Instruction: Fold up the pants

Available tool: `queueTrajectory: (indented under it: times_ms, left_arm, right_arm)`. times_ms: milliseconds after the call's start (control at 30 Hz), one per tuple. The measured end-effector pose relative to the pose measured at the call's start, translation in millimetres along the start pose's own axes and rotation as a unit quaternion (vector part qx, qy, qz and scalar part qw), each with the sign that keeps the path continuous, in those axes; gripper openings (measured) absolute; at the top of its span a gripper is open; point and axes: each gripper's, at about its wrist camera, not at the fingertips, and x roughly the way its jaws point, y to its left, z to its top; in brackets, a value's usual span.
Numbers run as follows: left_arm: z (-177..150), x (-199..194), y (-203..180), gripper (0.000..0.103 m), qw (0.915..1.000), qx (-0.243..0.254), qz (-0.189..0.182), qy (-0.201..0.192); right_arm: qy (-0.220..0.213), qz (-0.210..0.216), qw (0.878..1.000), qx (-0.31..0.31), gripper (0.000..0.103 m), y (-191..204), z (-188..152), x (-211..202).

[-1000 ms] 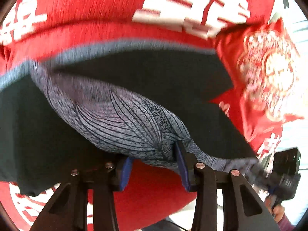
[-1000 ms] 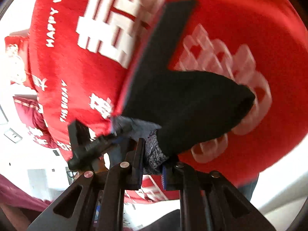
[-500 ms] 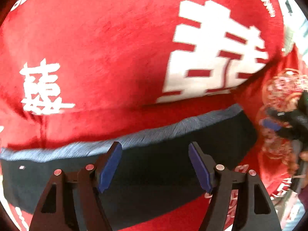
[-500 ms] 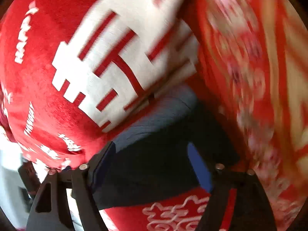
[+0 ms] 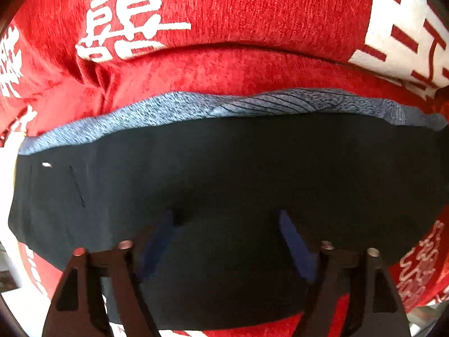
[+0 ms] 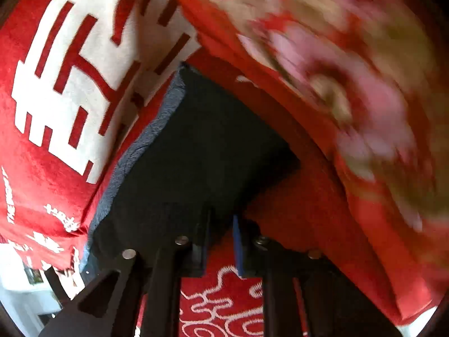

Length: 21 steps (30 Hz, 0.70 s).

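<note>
The folded black pants [image 5: 224, 168] lie lengthwise across the red blanket [image 5: 224, 8]; the left gripper [image 5: 224, 241], jaws just widened, hovers over them, while the right gripper [image 6: 220, 241] has just closed at their corner, whether pinching cloth I cannot tell.

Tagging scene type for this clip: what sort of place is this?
Probably a home bedroom, though little background shows. The dark pants lie on a plush red wedding-style blanket with white characters, beside a red floral-patterned cloth.

Black pants [image 5: 224, 174] – folded flat, grey-edged
</note>
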Motion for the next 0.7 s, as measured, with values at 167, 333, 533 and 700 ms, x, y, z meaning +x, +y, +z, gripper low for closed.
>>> queueTrajectory:
  times_ms: [167, 333, 533, 700]
  left_arm:
    - [5.1, -0.2, 5.0, 0.084, 0.9998, -0.010, -0.004, 0.016]
    - [21.9, -16.1, -2.3, 0.084, 0.9997, -0.006, -0.020, -0.015]
    - [34.7, 7.3, -23.2, 0.084, 0.9998, -0.006, -0.012, -0.014]
    - [26.8, 18.0, -20.7, 0.103, 0.9994, -0.028, -0.016, -0.009]
  right_arm:
    - [0.019, -0.049, 0.999, -0.006, 0.024, -9.2, -12.2, -10.5]
    - [-0.046, -0.049, 0.990, -0.123, 0.029, 39.8, -13.1, -49.8]
    - [-0.054, -0.039, 0.983, -0.173, 0.039, 82.7, 44.6, -7.7]
    - [-0.042, -0.075, 0.987, -0.134, 0.022, 54.8, 70.2, 14.4]
